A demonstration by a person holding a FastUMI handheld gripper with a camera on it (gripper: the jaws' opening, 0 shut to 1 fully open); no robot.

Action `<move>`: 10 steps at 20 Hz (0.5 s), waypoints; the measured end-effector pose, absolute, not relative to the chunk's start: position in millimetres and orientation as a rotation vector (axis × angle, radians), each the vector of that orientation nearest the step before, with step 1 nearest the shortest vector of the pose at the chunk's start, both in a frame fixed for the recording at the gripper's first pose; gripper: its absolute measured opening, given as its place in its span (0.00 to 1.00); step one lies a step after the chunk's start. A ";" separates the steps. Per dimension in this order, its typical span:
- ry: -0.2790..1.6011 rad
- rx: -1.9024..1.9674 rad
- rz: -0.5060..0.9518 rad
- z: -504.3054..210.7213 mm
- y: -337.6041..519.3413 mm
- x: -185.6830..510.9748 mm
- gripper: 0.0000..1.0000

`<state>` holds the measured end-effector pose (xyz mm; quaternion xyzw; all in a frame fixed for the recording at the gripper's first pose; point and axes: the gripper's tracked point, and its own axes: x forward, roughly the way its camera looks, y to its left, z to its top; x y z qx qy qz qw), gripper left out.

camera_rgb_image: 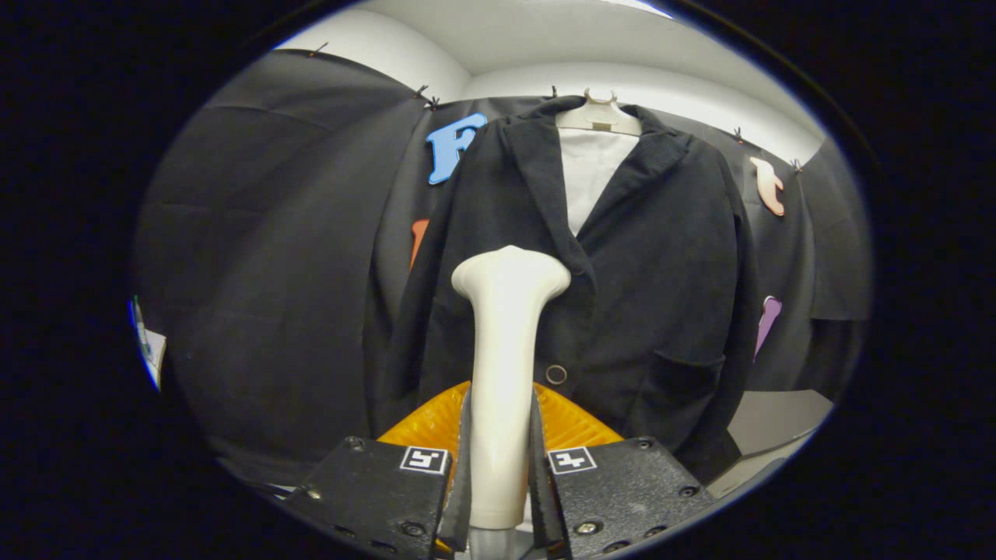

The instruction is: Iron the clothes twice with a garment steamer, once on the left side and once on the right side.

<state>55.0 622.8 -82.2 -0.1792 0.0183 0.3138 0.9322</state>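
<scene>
A black jacket (646,257) hangs on a white hanger (599,117) against the booth's wall, straight ahead of me, with a white lining showing at its open collar. My gripper (502,451) is shut on the cream handle of the garment steamer (504,350), both fingers pressing its sides. The steamer stands upright between the fingers, and its wide head reaches up in front of the jacket's left front panel, just below the lapel. Whether the head touches the cloth I cannot tell. A round button (555,374) sits on the jacket just right of the handle.
An orange ribbed part (436,424) of the gripper spreads behind the fingers. A grey surface (778,420) lies low at the right beyond the jacket's hem. Black cloth walls close in on both sides.
</scene>
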 end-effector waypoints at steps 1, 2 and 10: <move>0.060 -0.373 0.638 -90.1 619.9 56.4 0.34; 0.079 -0.375 0.636 -96.6 618.3 59.5 0.34; 0.164 -0.453 0.633 -142.0 597.5 50.4 0.34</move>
